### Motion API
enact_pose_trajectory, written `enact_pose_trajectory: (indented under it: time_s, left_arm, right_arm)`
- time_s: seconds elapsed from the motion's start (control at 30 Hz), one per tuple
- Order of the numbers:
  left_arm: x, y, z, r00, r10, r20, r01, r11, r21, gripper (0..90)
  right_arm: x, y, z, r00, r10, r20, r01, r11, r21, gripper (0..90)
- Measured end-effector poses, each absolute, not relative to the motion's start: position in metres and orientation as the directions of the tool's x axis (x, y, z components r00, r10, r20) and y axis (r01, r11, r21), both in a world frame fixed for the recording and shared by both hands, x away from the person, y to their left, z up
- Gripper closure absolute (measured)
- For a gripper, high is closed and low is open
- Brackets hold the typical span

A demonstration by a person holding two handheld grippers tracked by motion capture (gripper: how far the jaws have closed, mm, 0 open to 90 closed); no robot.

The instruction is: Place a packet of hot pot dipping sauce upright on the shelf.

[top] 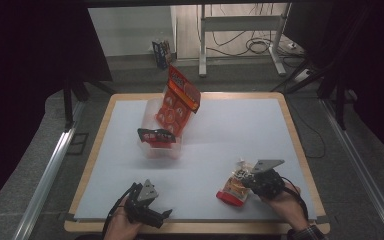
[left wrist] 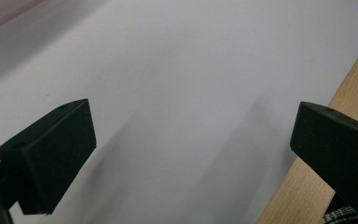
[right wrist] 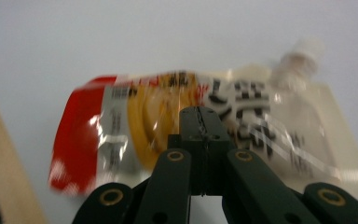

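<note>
A wooden table (top: pixel 300 145) carries a white sheet (top: pixel 230 135) that covers almost the whole top; only a narrow border of wood stays bare around it. On the sheet, toward the far left, stands a clear plastic container (top: pixel 152 145) with an orange-red packet (top: pixel 177 102) rising from it. Near the front right lies a spouted pouch (top: pixel 234 187), red at one end and pale at the other; its print is perhaps yellow in the middle.
</note>
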State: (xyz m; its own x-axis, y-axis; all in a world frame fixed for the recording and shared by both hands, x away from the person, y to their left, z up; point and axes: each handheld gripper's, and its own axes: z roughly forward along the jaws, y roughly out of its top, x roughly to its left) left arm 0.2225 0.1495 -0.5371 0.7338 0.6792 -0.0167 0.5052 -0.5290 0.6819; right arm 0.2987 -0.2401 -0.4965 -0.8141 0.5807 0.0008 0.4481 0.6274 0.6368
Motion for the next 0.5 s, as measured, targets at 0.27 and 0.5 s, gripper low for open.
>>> enact_pose_trajectory:
  time_s: [0.27, 0.5]
  left_arm:
    - [0.223, 0.148, -0.538, 0.736, 0.677, -0.013, 0.504, -0.535, 0.678, 0.2]
    - [0.224, 0.147, -0.538, 0.736, 0.677, -0.015, 0.506, -0.535, 0.676, 0.2]
  right_arm:
    - [0.279, -0.256, -0.507, -0.811, 0.584, 0.032, 0.488, 0.646, 0.586, 89.1]
    - [0.285, -0.243, -0.512, -0.820, 0.571, 0.043, 0.486, 0.655, 0.579, 89.2]
